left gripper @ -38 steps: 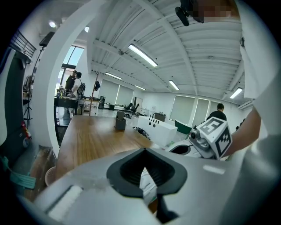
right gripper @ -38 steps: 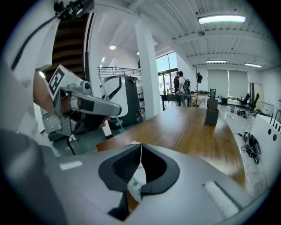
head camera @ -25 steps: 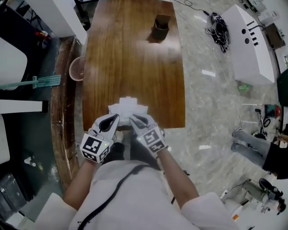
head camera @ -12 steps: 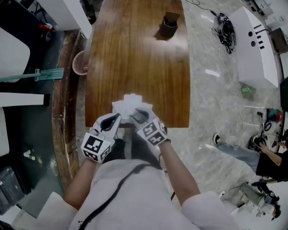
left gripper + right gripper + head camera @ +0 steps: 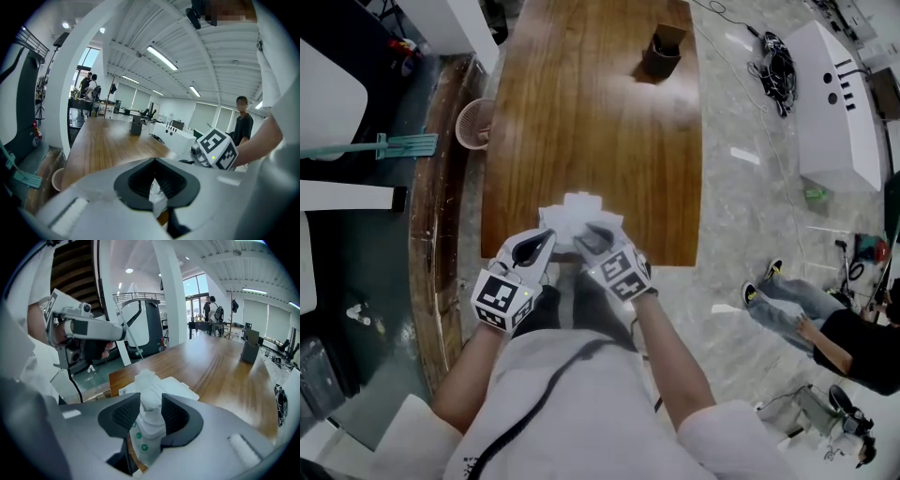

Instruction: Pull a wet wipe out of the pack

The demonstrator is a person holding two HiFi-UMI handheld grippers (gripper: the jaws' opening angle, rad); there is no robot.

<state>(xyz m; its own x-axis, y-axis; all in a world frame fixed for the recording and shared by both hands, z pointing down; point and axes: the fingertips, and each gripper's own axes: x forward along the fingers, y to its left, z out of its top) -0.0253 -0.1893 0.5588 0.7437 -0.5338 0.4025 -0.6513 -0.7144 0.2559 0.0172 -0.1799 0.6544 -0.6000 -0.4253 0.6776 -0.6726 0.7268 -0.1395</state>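
A white wet wipe pack lies at the near edge of the wooden table. A crumpled tuft of wipe sticks up from its lid opening. My right gripper stands open over the pack. The tuft is between its two dark pads, and I see no squeeze on it. My left gripper is at the pack's left near corner. It is shut on the pack's thin white edge.
A dark cup-like holder stands at the table's far end. A round basket and a green-headed mop are on the floor to the left. A white cabinet and a seated person are to the right.
Both grippers stay at the pack's near edge, hardly shifted. The person on the floor at the right has moved.
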